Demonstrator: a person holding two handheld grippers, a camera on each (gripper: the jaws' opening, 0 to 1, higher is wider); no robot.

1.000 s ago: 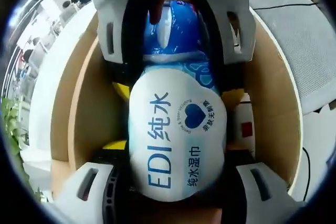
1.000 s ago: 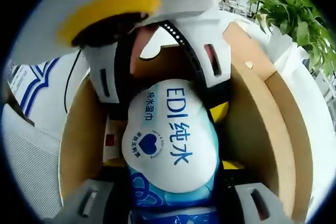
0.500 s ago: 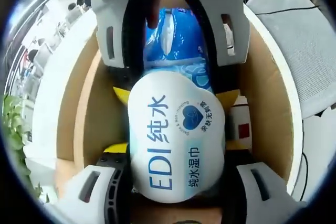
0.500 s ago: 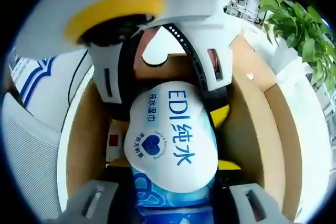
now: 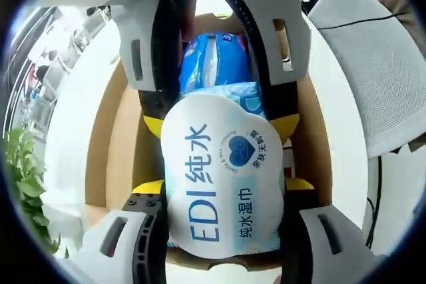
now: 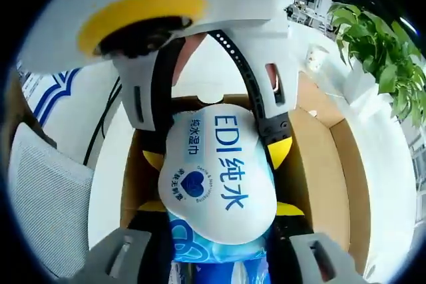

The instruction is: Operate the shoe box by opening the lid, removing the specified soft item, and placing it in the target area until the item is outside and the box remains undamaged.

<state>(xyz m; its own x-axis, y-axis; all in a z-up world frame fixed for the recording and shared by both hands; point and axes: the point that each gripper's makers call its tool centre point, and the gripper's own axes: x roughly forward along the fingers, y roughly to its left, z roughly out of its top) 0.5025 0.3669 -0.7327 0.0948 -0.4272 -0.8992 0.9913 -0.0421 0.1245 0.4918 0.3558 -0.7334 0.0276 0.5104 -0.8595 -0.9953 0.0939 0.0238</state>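
— Which step is this?

— Lifting out, I'd judge. The pack of wet wipes (image 5: 223, 177) hangs above the open shoe box (image 6: 319, 164), clamped from opposite ends by the left tongs (image 5: 223, 257) and the right tongs (image 6: 216, 267).

— And next?

— Carry it sideways past the box wall onto bare white tabletop (image 6: 393, 184), set it down, then spread both tongs.
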